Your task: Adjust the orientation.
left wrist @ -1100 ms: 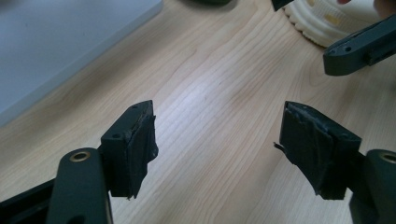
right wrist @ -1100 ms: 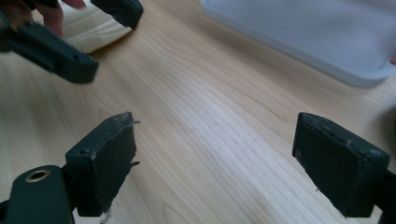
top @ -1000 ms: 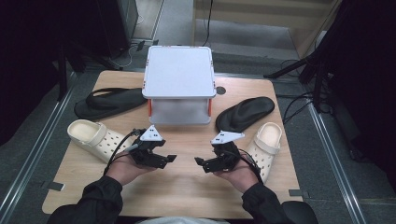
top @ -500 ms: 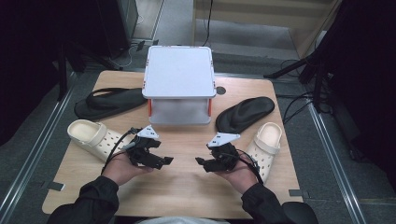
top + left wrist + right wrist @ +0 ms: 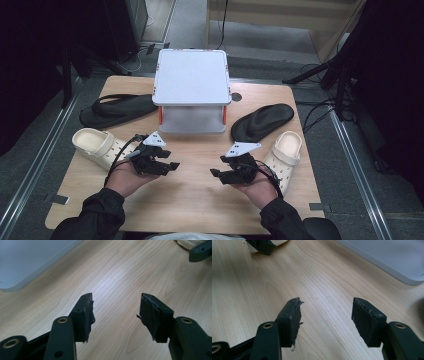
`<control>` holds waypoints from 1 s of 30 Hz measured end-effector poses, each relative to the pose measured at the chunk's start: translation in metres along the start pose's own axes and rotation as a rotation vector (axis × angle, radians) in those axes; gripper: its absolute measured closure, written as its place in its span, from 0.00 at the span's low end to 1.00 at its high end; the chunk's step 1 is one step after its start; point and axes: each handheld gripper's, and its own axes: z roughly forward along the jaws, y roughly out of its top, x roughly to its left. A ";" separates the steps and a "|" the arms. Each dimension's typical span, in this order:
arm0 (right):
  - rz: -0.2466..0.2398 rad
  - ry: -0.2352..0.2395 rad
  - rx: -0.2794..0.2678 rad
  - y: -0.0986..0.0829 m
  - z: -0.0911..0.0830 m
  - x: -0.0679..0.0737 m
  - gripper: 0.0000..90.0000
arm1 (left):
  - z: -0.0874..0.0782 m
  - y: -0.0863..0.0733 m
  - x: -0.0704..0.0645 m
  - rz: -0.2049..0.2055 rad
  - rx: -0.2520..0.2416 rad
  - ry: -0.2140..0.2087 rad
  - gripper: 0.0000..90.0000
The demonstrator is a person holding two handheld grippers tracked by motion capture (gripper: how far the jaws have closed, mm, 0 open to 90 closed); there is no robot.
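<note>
We count one light wooden desk (image 5: 190, 200) with rounded corners. On it stands one white plastic box with a flat lid and red clasps (image 5: 191, 85). There are two cream perforated foam clogs, one at the left (image 5: 95, 146) and one at the right (image 5: 285, 155). There are two black rubber flip-flop sandals as well, one at the left (image 5: 117, 110) and one at the right (image 5: 262, 121). That makes four pieces of footwear in two pairs. We hold two black claws, the left claw (image 5: 172, 165) and the right claw (image 5: 214, 173), each with two jaws and one grey three-cornered plate on top.
</note>
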 end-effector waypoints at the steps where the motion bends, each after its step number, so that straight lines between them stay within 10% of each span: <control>1: 0.006 0.000 0.000 0.000 -0.001 -0.001 0.48 | 0.000 0.000 0.000 -0.007 0.005 -0.004 0.51; 30: 0.026 0.013 -0.012 0.001 -0.009 -0.004 0.52 | -0.041 0.000 0.021 -0.069 0.007 0.025 0.53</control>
